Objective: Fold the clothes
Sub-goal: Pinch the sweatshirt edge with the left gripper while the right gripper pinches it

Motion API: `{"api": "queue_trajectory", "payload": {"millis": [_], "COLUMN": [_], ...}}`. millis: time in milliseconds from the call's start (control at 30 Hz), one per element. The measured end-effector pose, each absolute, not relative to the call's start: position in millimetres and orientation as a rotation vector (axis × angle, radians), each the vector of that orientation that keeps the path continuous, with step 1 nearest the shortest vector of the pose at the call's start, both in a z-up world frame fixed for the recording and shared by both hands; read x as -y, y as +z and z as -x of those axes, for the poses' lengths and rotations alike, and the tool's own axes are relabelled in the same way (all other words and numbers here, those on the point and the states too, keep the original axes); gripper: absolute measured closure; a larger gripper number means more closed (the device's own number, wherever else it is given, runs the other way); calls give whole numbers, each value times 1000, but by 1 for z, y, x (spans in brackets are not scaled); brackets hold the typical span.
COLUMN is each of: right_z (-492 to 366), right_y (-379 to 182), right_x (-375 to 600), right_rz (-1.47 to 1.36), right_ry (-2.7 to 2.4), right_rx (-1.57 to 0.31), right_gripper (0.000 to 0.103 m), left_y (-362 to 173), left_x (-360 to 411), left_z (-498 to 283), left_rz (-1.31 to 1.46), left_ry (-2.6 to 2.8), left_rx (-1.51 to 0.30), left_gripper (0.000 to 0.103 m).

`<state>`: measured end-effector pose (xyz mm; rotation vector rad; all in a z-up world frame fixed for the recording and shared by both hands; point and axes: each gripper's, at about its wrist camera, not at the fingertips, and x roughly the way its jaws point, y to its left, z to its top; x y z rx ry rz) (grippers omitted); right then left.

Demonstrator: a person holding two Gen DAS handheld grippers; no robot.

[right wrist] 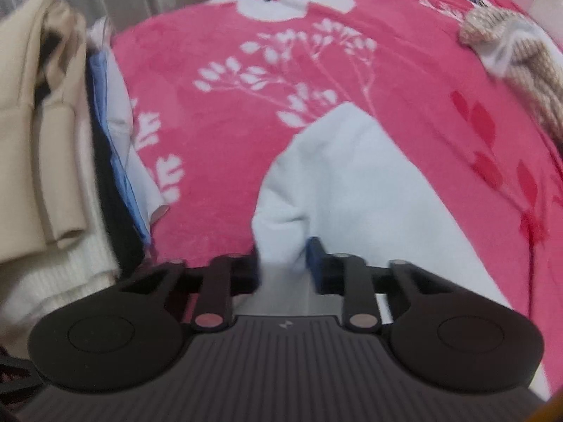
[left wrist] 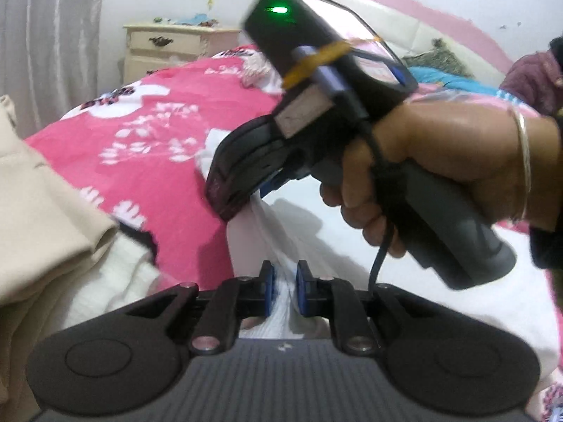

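A white garment point(right wrist: 352, 183) lies on the pink flowered blanket point(right wrist: 218, 147). In the left wrist view my left gripper point(left wrist: 284, 290) is shut on a bunched fold of this white garment point(left wrist: 281, 246), which is drawn taut up to the other gripper. The right gripper point(left wrist: 242, 193), held in a person's hand point(left wrist: 440, 154), pinches the same fold higher up. In the right wrist view my right gripper point(right wrist: 285, 267) is shut on a thick edge of the white cloth, whose free end points away across the bed.
A pile of folded clothes, beige point(right wrist: 31, 112), white, black and blue, sits at the left edge of the bed. A knitted beige item point(right wrist: 517, 45) lies far right. A cream nightstand point(left wrist: 169, 49) and grey curtain point(left wrist: 49, 35) stand behind the bed.
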<state>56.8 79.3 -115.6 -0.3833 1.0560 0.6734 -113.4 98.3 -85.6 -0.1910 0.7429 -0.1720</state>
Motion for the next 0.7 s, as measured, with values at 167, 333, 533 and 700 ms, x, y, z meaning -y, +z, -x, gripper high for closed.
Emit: {"api": "queue_trajectory", "payload": {"millis": [167,333,533,700], "right_z": [-59,-52,-35,-18], "right_y": [-93,-67,-36,-18], "right_x": [-45,-6,53,115], "right_rz": [184,64,-35,-150], "right_ry": [695,690,640,548], "right_rx": [-1025,-971,-900,-833], "right_gripper": [91,91,92,92], "left_y": [-70,-57,-42,-34], "left_x": [-88,-74,-46,-16], "left_z": [117,115,111,104], "left_rz": [203,218,207,219], "left_ry": [-256,-361,-512,-634], "left_rx": [-698,-684,-674,-693], "left_gripper": [89,89,89,89]}}
